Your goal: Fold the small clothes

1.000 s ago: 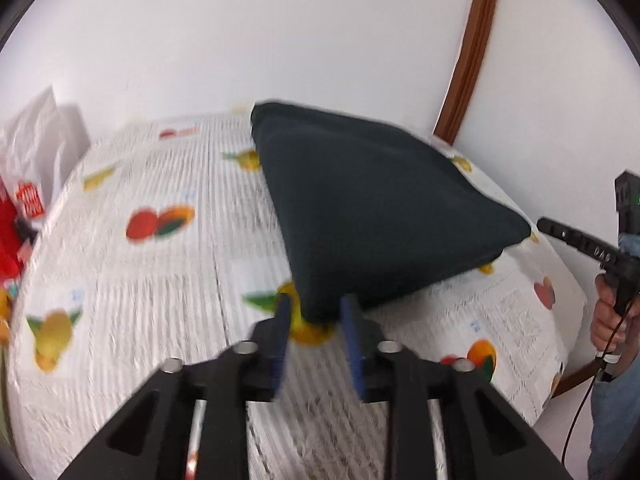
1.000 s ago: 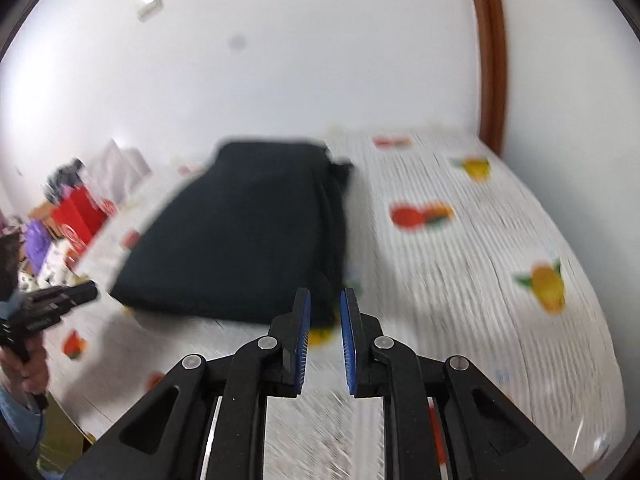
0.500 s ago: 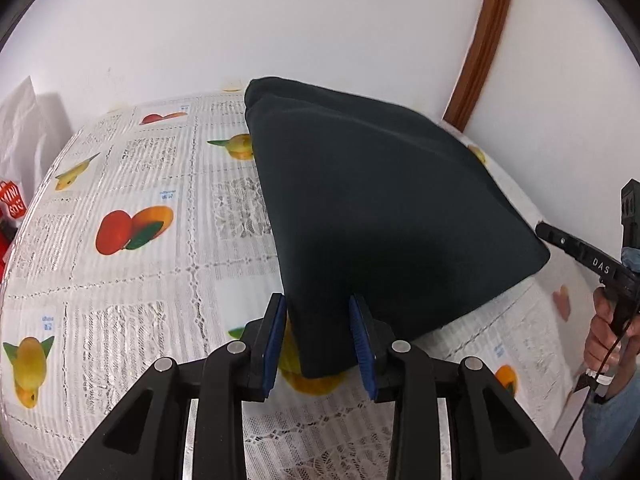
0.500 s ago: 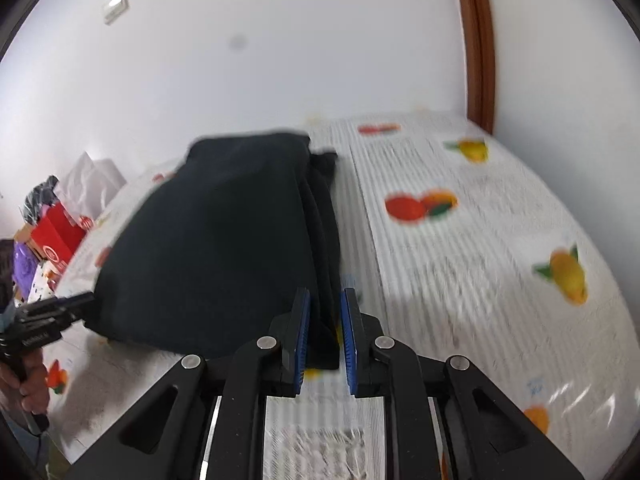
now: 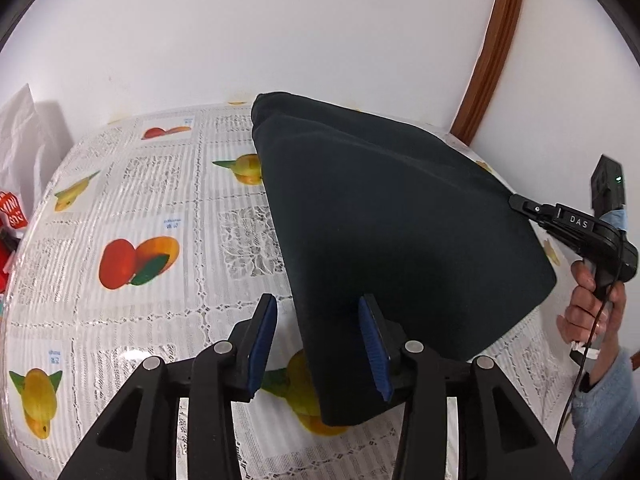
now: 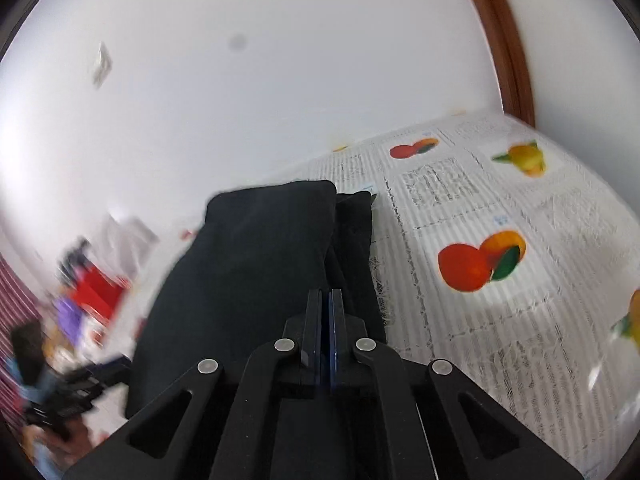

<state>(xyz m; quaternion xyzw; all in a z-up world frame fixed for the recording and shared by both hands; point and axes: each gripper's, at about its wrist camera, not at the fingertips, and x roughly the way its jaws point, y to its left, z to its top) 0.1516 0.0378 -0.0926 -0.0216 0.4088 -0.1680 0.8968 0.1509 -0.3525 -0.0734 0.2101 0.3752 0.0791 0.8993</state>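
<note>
Dark garment (image 5: 392, 248), a navy-black piece already doubled over on itself, lies on a tabletop (image 5: 140, 208) dressed in a fruit-printed, lace-patterned cloth, its far end close to the white wall. At its near left corner, the left tool (image 5: 316, 344) stands wide open, blue pads parted on either side of the cloth's edge: one pad over the bare table cover, the other over the fabric, neither yet pinching it. At the opposite corner, the right tool (image 6: 325, 332) has its pads pressed together with barely a slit between them; the left-hand view shows its tip meeting the garment's edge, and it appears to have a fold of fabric nipped, though the right-hand view is blurred. Several layers show along the garment's right side (image 6: 352, 248).

The step in hand looks like securing both near corners ahead of another fold. The next move would call for the left tool to close on its corner, taking all the layers at once, then for both tools to lift evenly and carry the near edge toward the far one. An uneven grip would likely leave lower layers dragging behind.
</note>
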